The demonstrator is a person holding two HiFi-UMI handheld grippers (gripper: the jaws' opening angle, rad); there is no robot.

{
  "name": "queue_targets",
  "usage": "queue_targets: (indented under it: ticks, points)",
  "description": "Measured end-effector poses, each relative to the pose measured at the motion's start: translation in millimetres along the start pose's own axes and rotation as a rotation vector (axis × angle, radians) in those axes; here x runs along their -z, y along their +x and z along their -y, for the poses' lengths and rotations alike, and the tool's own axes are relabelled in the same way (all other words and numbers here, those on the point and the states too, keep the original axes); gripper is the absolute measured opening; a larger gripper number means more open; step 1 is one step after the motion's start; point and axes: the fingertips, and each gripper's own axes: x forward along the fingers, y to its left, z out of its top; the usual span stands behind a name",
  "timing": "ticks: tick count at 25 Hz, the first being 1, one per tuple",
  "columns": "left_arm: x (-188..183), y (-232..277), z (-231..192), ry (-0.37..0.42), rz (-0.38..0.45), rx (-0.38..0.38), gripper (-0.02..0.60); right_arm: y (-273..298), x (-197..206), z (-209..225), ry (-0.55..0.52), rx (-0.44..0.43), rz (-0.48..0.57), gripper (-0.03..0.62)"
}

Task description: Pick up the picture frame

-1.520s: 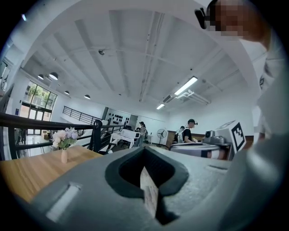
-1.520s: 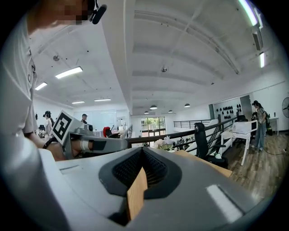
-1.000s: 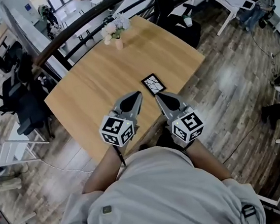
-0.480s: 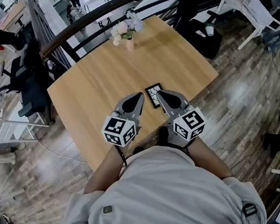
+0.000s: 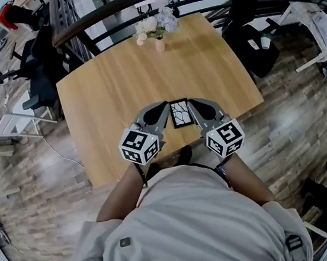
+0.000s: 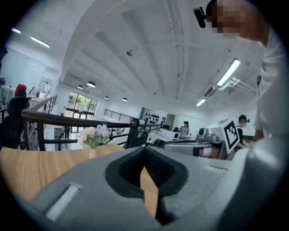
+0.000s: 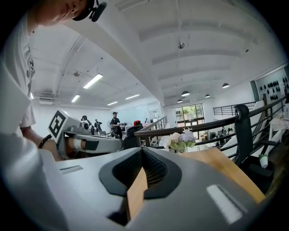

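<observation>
The frame (image 5: 180, 113) lies flat near the worktop's (image 5: 104, 87) front edge, between the left gripper (image 5: 161, 107) and the right gripper (image 5: 191, 103), both empty with fingers (image 6: 86, 191) pressed together; we judge it light, stiff, perhaps glazed, best pinched across one edge.

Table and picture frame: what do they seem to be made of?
Table: light wood or wood-look laminate, matte; grain lines run along the top. Picture frame: thin black border, plastic or painted wood, too small to tell; pale inset with dark lines.
</observation>
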Motion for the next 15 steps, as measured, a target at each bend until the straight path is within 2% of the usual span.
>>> queue_targets:
  ticks: [7,15]
  points:
    - [35.2,21.4,-13.4,-0.055,-0.072,-0.081,0.003,10.4,34.1,37.9,0.047,-0.047,-0.071,0.009]
    - [92.0,43.0,-37.7,-0.119,-0.17,-0.109,0.003,28.7,88.8,59.1,0.073,-0.043,-0.18,0.011]
